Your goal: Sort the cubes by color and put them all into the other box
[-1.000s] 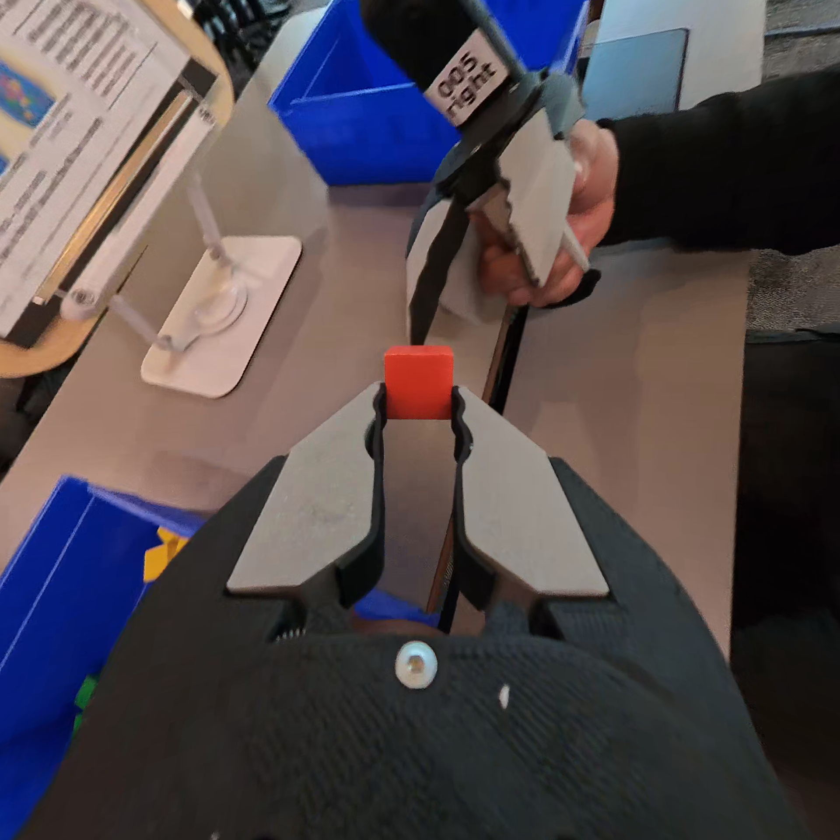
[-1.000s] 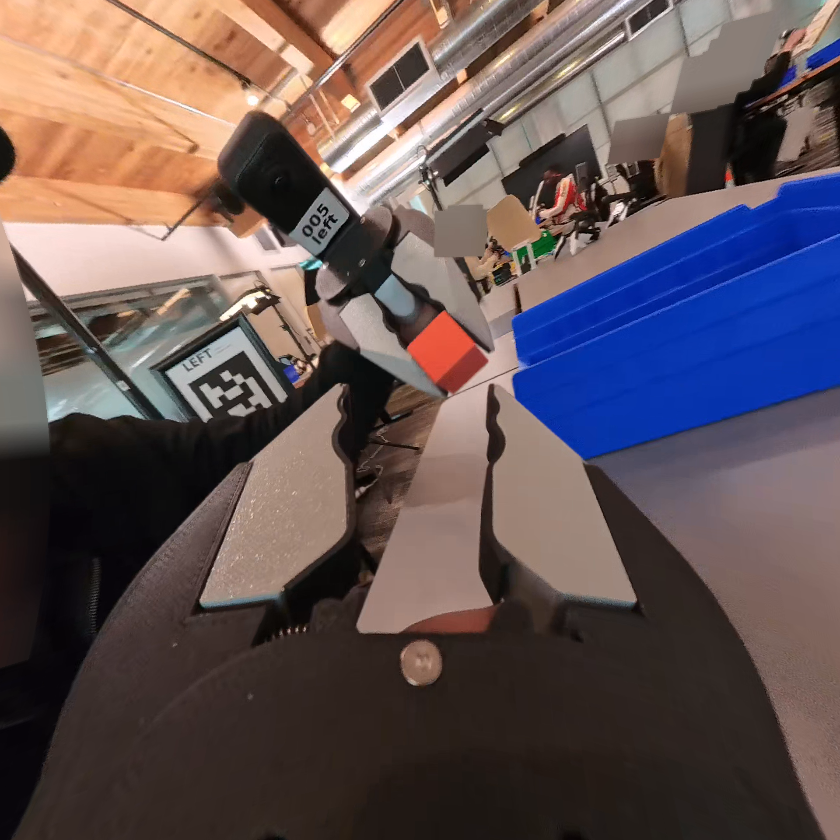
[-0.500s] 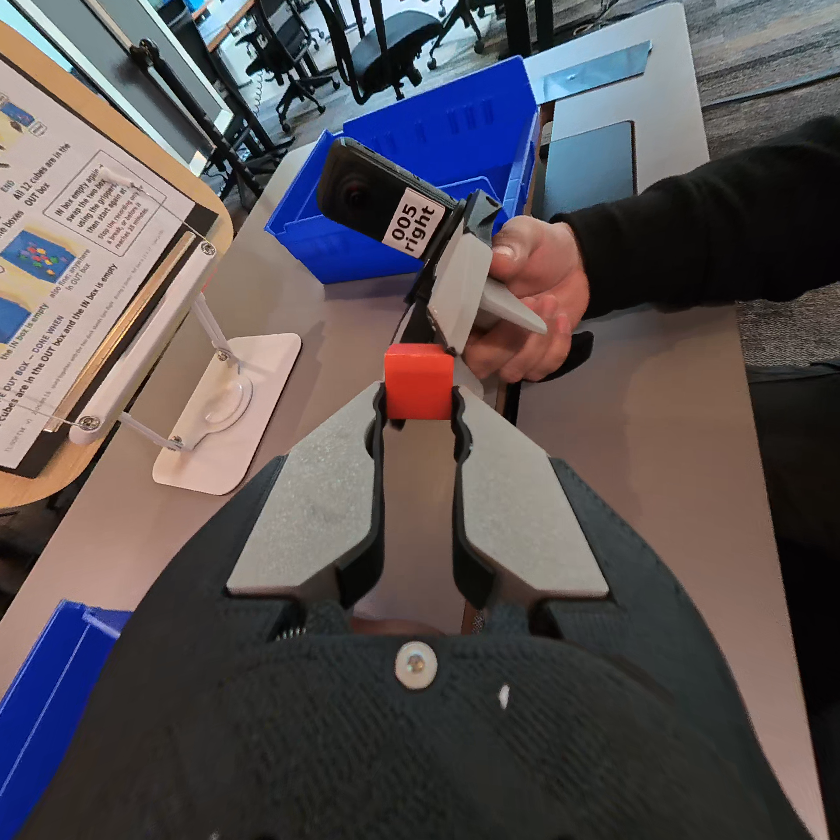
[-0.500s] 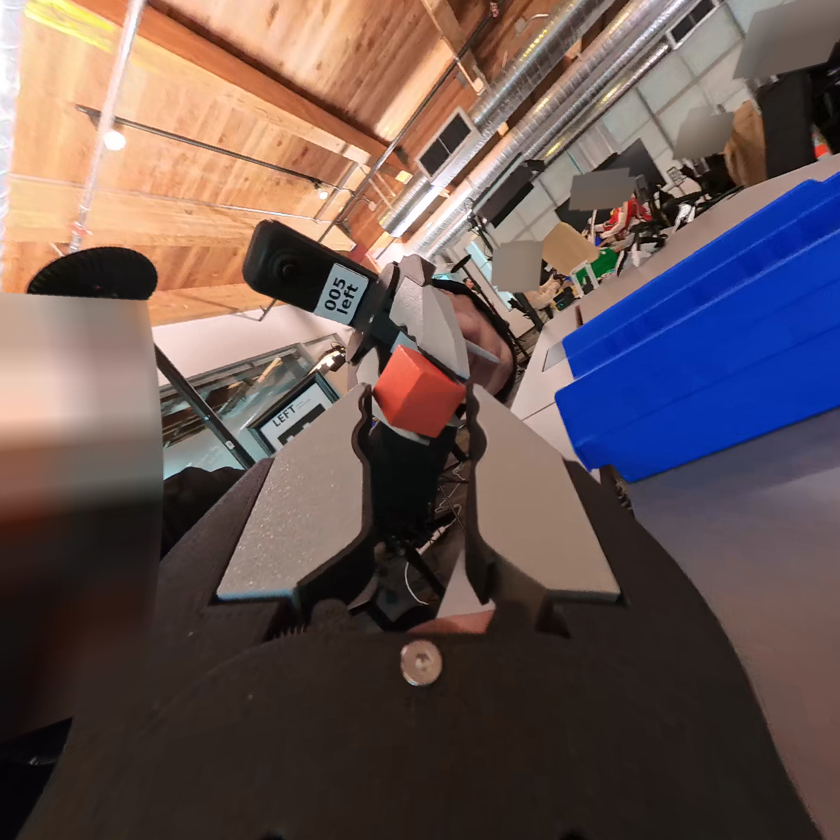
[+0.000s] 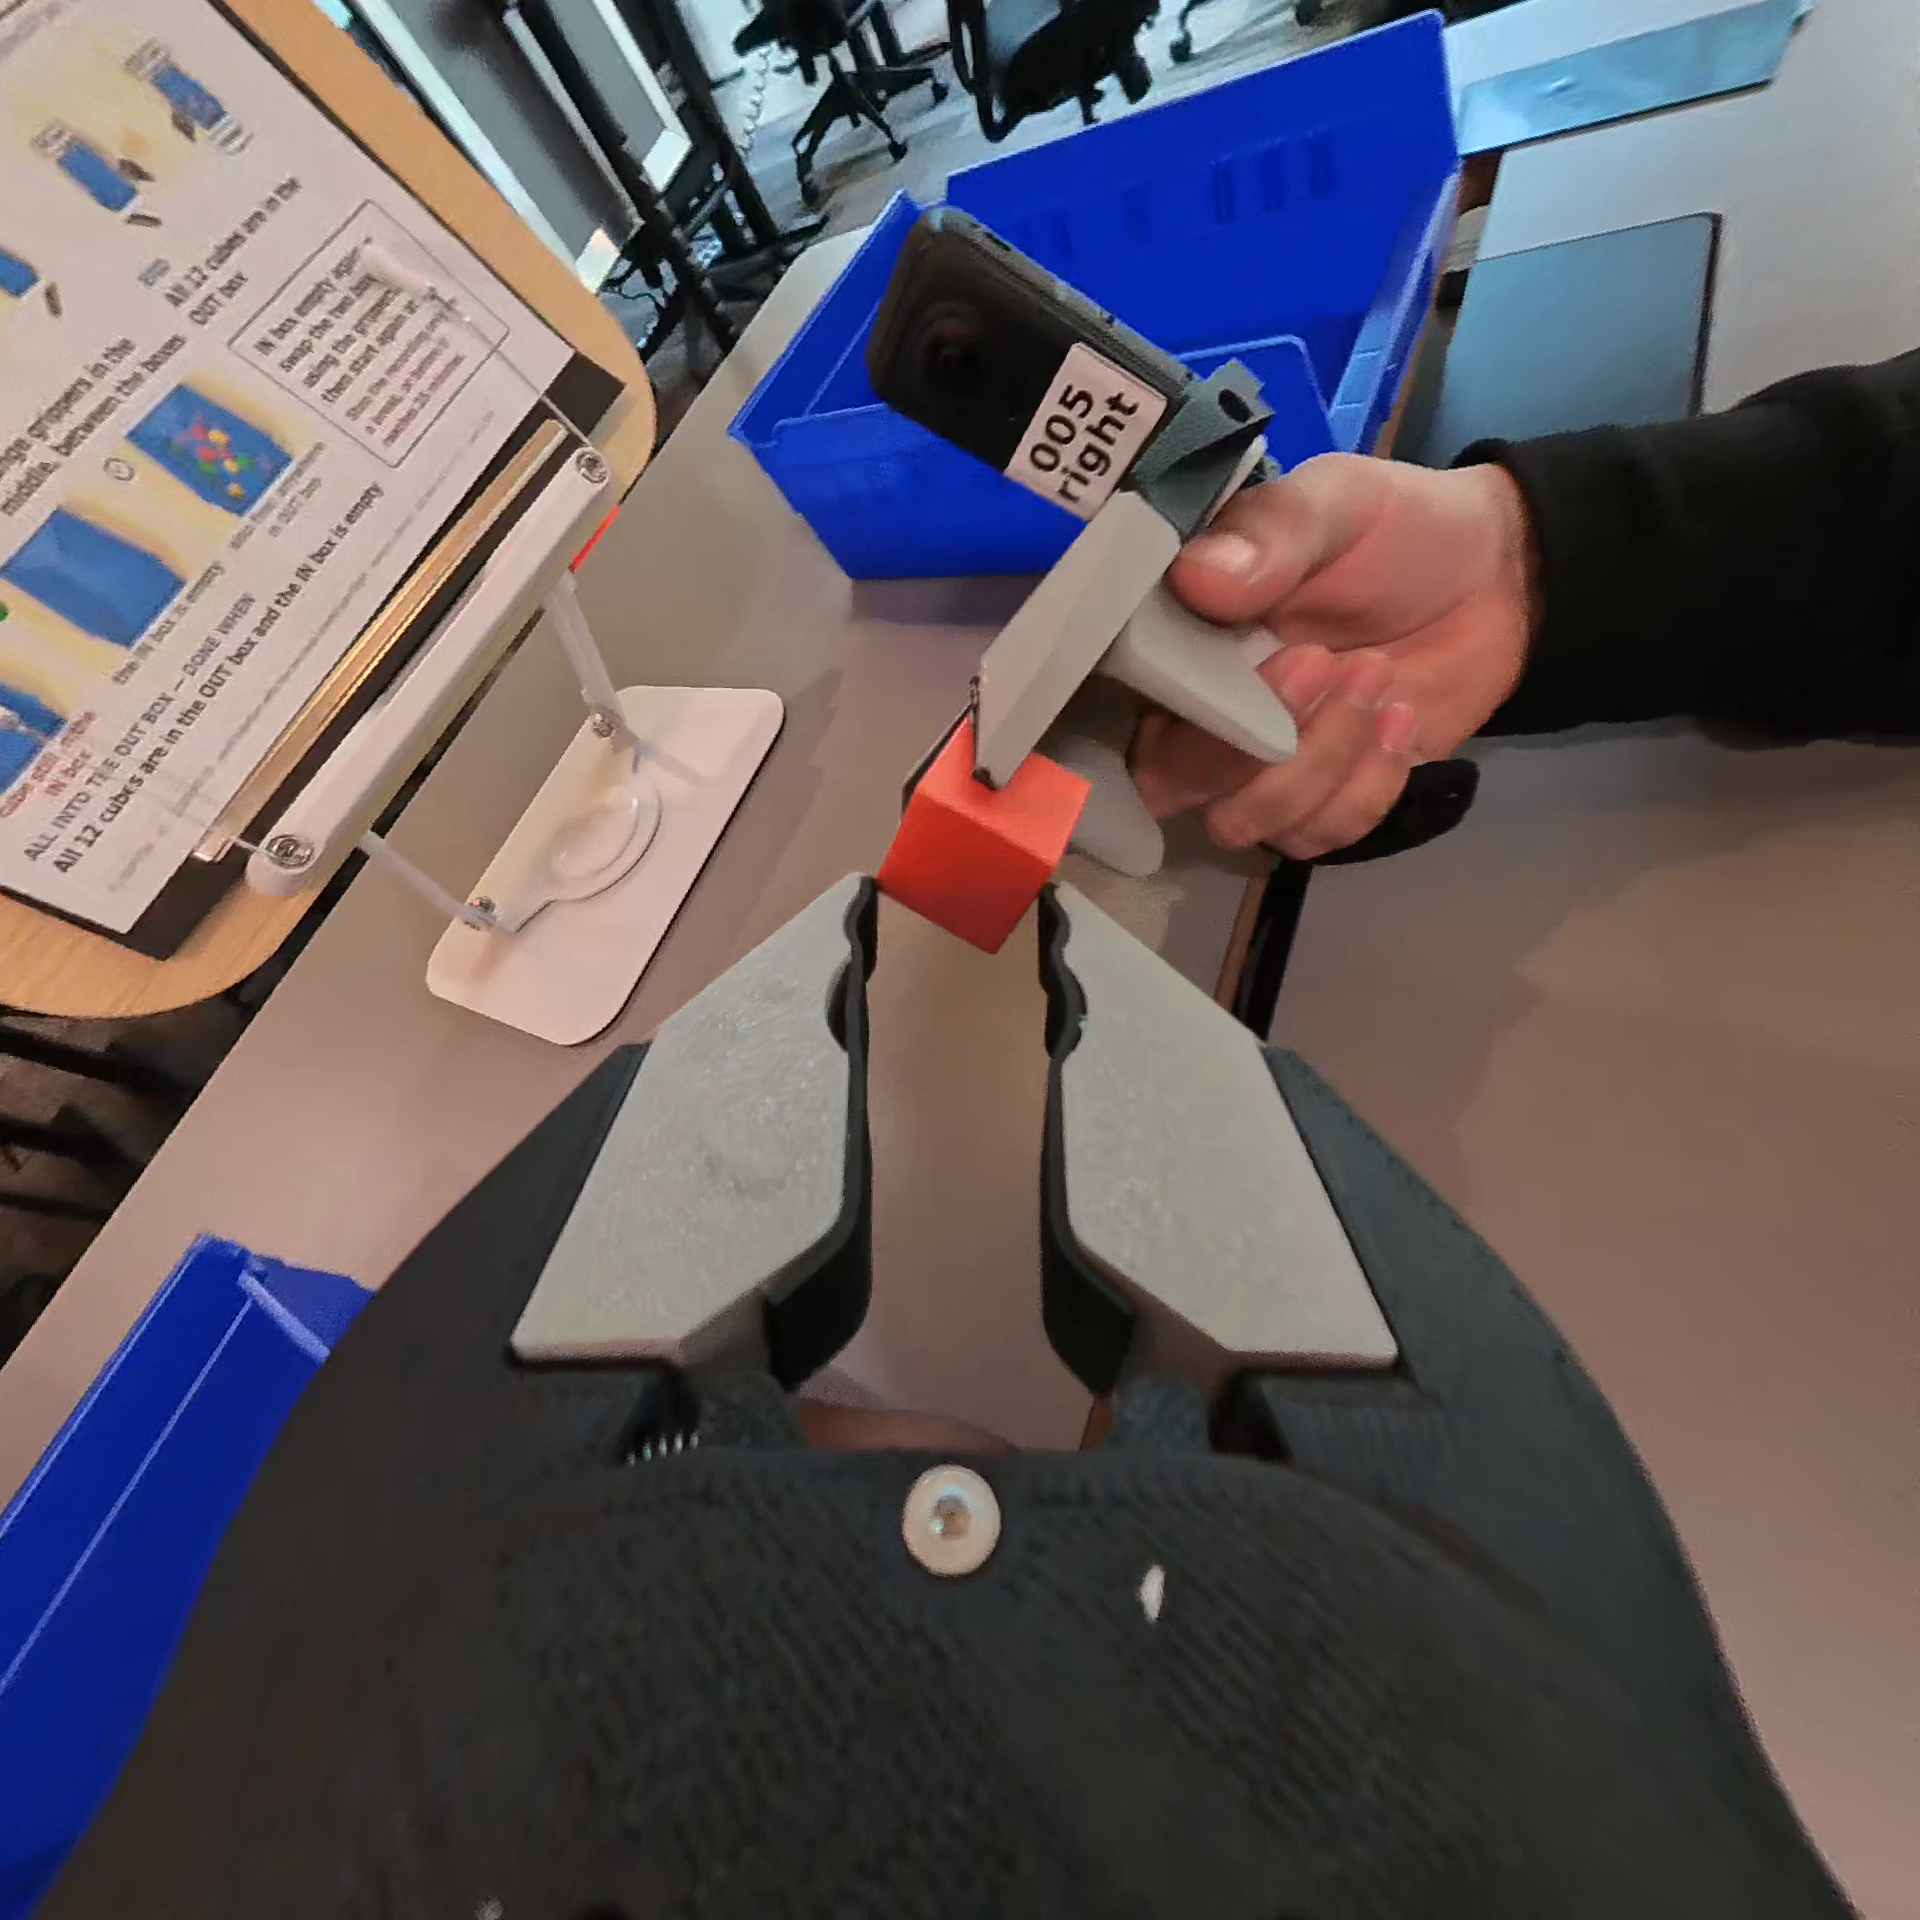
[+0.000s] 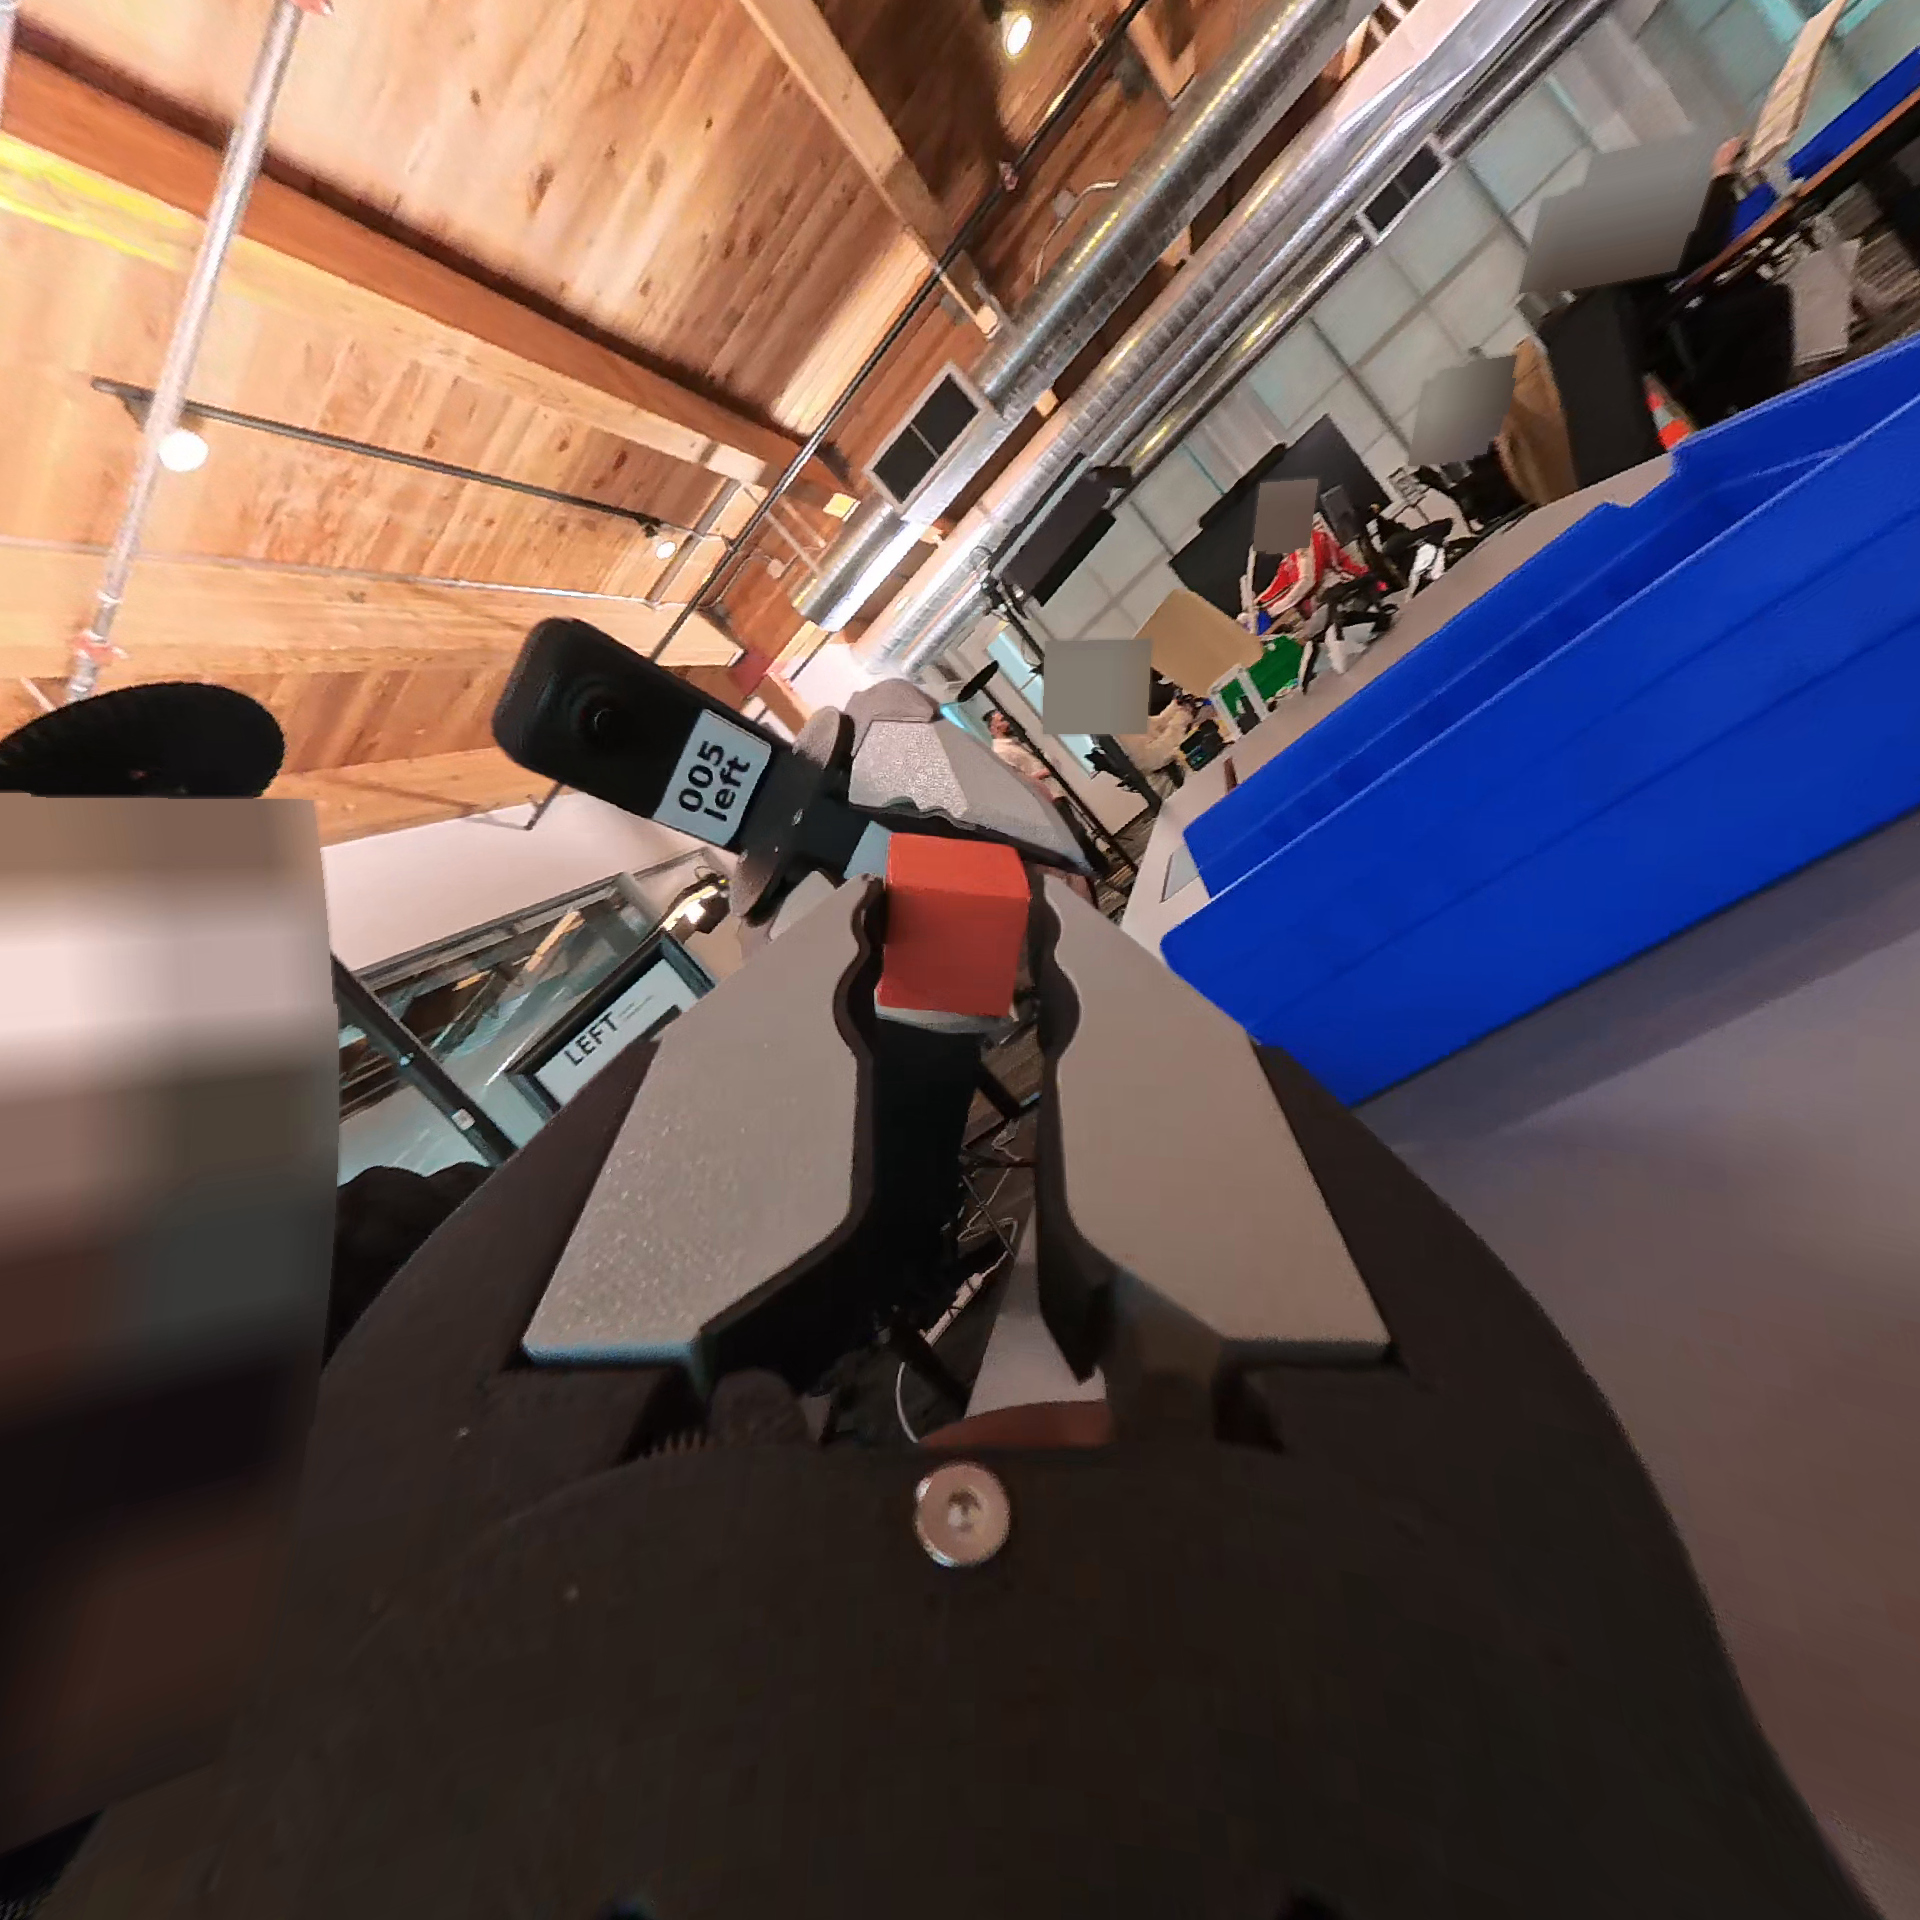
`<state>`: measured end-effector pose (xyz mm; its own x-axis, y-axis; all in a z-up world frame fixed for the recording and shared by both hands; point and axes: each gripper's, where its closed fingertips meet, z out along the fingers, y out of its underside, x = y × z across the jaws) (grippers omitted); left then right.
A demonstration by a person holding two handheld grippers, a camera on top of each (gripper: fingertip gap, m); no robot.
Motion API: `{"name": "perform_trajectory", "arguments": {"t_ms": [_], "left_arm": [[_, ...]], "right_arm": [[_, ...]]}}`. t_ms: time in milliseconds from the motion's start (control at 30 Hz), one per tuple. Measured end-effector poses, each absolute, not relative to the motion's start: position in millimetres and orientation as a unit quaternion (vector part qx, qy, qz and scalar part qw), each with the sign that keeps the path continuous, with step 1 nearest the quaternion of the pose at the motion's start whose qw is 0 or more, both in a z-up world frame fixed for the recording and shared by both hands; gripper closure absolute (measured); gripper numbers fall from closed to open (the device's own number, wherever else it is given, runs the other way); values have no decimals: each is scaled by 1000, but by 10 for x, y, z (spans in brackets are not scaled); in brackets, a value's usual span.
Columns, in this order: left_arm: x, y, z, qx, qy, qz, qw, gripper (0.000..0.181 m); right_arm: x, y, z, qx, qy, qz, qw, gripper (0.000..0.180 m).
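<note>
A red cube (image 5: 977,857) hangs in the air over the grey table (image 5: 1579,1195), between both grippers. My right gripper (image 6: 954,914) is shut on the cube (image 6: 951,935), which sits square between its fingertips. In the left wrist view the right gripper (image 5: 1039,816) comes in from the upper right with one finger on top of the cube. My left gripper (image 5: 954,906) is open, its tips just beside the cube's lower corner; the cube sits tilted to them. The far blue box (image 5: 935,499) stands behind; it also shows in the right wrist view (image 6: 1558,831).
A second blue box (image 5: 125,1475) is at the near left edge. An instruction sheet (image 5: 208,468) on a white stand (image 5: 613,852) is at the left. A person's hand (image 5: 1361,644) in a black sleeve holds the right gripper. Office chairs and desks lie beyond.
The right gripper moved in and closed on the red cube. The left gripper's jaws parted a little and the cube now sits tilted to them.
</note>
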<state>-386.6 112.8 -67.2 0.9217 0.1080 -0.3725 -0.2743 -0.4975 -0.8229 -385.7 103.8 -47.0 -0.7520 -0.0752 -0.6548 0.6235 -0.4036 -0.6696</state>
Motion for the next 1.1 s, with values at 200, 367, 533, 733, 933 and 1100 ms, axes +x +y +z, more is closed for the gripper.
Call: {"name": "perform_trajectory", "arguments": {"t_ms": [200, 367, 533, 733, 933, 1100], "left_arm": [[-4000, 1075, -682, -842, 10, 201, 500, 149], [-3996, 1080, -974, -853, -48, 147, 498, 144], [-4303, 1230, -1618, -871, -101, 227, 424, 143], [-4762, 1641, -1540, -829, -139, 302, 450, 151], [-4973, 1620, -1548, -802, -111, 404, 426, 153], [-4890, 1514, -1578, -799, -122, 368, 461, 161]], "right_arm": [[-3936, 1087, -495, 293, 501, -792, 192, 156], [-4117, 1245, -507, 325, 515, -790, 72, 156], [-4363, 1497, -639, 366, 580, -709, -166, 156], [-4505, 1978, -577, 386, 578, -585, -417, 156], [-4267, 2493, -89, 367, 502, -520, -586, 156], [-3837, 3146, 342, 375, 405, -459, -696, 156]]}}
